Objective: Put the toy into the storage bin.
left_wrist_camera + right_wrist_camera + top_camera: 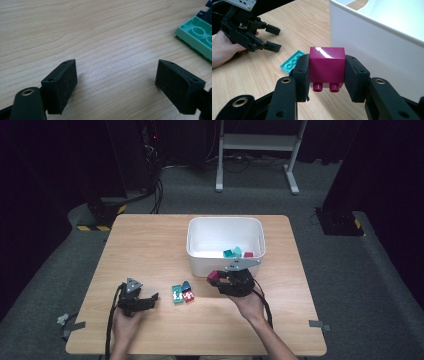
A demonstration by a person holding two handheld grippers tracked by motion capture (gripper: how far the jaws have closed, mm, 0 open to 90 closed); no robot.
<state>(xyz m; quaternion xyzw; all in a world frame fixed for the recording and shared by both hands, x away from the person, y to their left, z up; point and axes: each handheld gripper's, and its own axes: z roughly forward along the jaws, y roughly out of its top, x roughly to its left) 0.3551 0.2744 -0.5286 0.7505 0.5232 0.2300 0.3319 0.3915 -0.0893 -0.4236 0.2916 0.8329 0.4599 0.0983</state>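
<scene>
I've got the magenta brick [327, 65] clamped in the right gripper [327, 75], pads on its two flat sides, studs pointing back at the camera — it hangs just near of the white bin [200, 245], left of its near-right corner. Hard glossy plastic, light, stiff, not fragile, but slick — I'd judge side faces the only sane hold and squeeze square or it twists. Left gripper [116, 85] rests on the table [150, 240], jaws wide apart with nothing between; teal brick [197, 35] lies just right of it.
</scene>
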